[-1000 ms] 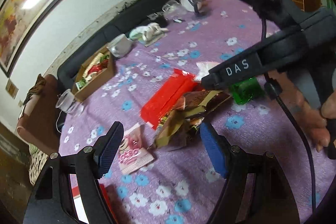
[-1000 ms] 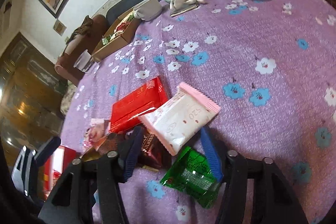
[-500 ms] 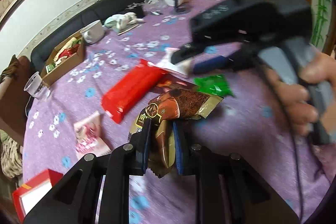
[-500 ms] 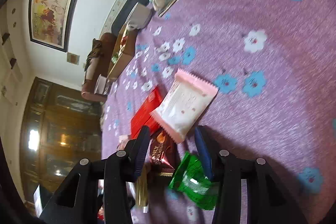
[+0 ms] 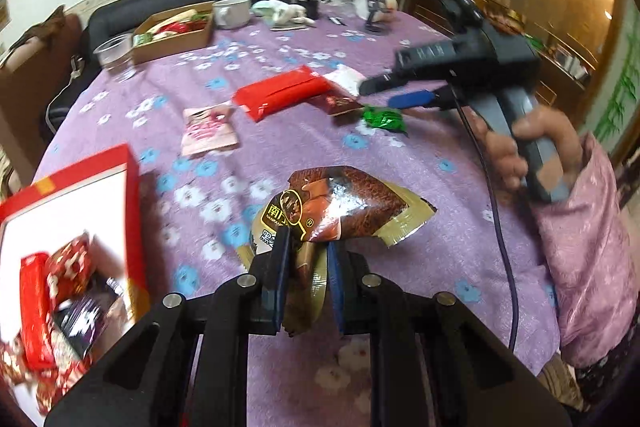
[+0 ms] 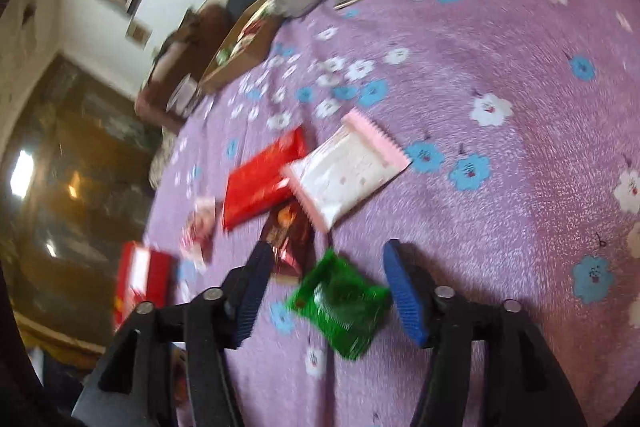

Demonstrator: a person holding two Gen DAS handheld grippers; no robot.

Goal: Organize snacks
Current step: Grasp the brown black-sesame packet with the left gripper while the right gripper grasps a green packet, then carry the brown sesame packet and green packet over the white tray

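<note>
My left gripper [image 5: 306, 251] is shut on a brown and gold snack packet [image 5: 344, 209], held above the purple flowered tablecloth, right of a red box [image 5: 80, 227] with several snacks inside. My right gripper [image 6: 326, 263] is open, its fingers either side of a green packet [image 6: 340, 307] lying on the cloth. Beyond it lie a dark red packet [image 6: 286, 231], a pink and white packet [image 6: 344, 171] and a long red packet [image 6: 260, 179]. In the left wrist view the right gripper [image 5: 376, 93] shows over the green packet [image 5: 382, 119].
A small pink packet [image 5: 208, 131] lies left of the long red packet [image 5: 280, 93]. A cardboard tray of snacks [image 5: 172, 33], a plastic cup [image 5: 114, 53], a white mug [image 5: 232, 11] and a phone stand [image 5: 374, 7] stand at the table's far side.
My left gripper closed on the brown packet, lifted it and carried it left toward the red box. My right gripper drew back from the pink and white packet and opened wider over the green packet.
</note>
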